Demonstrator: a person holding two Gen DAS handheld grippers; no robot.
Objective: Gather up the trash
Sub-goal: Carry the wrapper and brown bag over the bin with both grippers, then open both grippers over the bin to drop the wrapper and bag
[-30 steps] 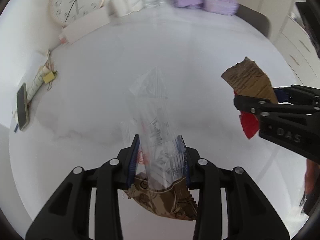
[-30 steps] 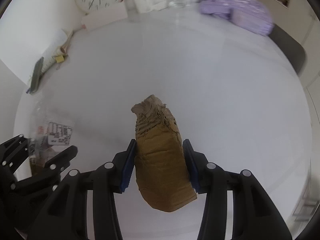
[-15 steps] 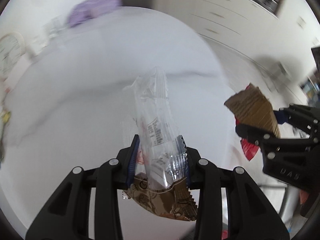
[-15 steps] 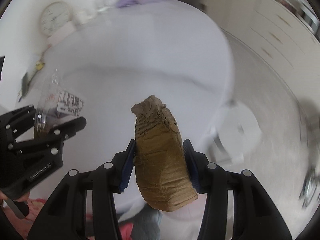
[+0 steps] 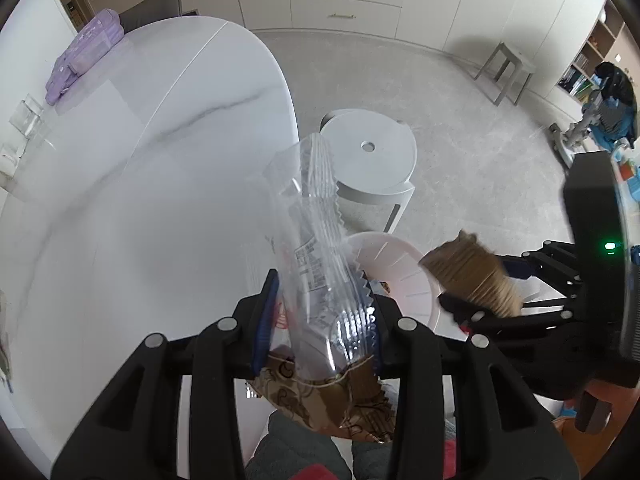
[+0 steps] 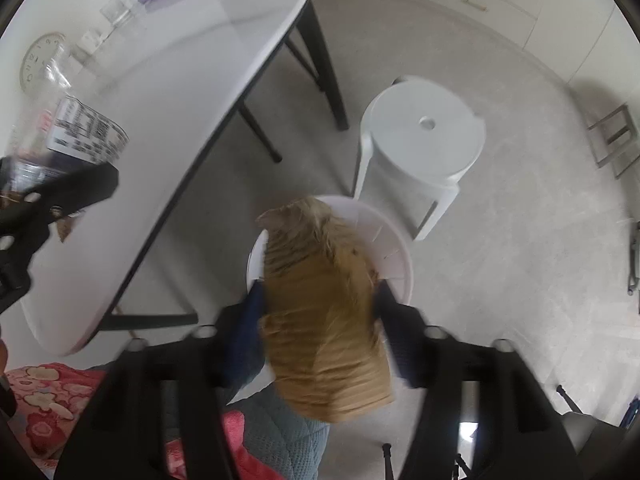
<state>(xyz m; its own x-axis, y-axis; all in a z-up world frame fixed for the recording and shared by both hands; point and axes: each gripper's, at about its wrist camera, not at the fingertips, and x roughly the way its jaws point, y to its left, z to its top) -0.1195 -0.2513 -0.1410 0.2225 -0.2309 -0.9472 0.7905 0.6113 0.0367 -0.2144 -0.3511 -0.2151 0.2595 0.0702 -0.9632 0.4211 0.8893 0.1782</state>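
Observation:
My left gripper (image 5: 318, 312) is shut on a clear plastic wrapper (image 5: 312, 216) that sticks up between the pads, together with a brown printed wrapper (image 5: 332, 404) hanging below them. It hovers at the table's edge, just left of a white bin (image 5: 404, 276). My right gripper (image 6: 320, 304) points down over that white bin (image 6: 394, 248). Its jaws are opening, and a torn piece of brown cardboard (image 6: 324, 320), blurred, sits loose between them above the bin's mouth.
A white marble table (image 5: 120, 200) on black legs fills the left. A white round stool (image 6: 424, 136) stands just beyond the bin. A purple case (image 5: 84, 52), a glass and a clock (image 6: 40, 60) lie at the table's far end. Cabinets line the walls.
Both grippers swung from over the table to its edge above the floor bin. The right jaws have widened and the cardboard has come loose. The left grip is unchanged.

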